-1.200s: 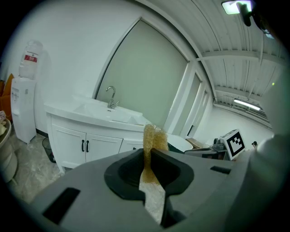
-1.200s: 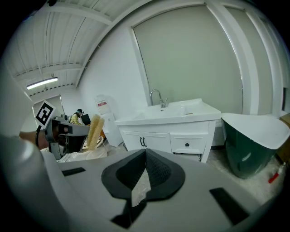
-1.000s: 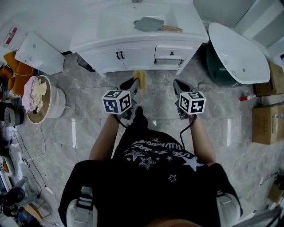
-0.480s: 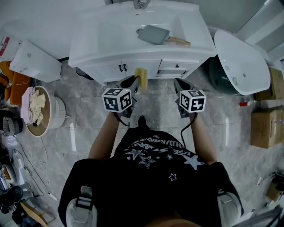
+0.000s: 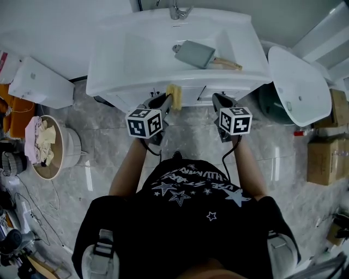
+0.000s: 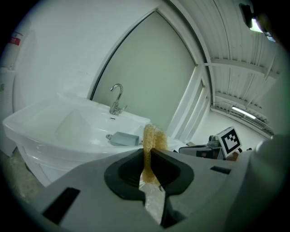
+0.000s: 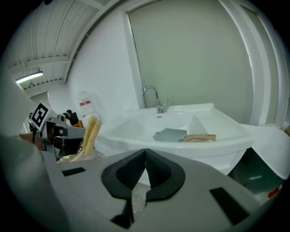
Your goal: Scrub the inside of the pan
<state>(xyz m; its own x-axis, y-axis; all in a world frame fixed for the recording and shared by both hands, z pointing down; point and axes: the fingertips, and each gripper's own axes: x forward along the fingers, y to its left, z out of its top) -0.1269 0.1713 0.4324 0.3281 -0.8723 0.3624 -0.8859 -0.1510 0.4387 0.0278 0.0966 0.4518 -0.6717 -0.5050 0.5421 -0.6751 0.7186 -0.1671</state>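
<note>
- Left gripper (image 6: 147,153): jaws clamped on a yellow scrubbing sponge (image 6: 153,137), which stands upright above the pads.
- Right gripper (image 7: 145,153): jaws closed together, nothing between them.
- Pan (image 5: 195,53): grey, square, with a wooden handle (image 5: 227,64). It lies inside the white sink (image 5: 109,71), near the faucet (image 5: 177,11).
- Both grippers are at the sink's front edge, apart from the pan.

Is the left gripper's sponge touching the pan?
Apart. Head view: the sponge is at the front of the sink, the pan lies farther back in its basin.
</note>
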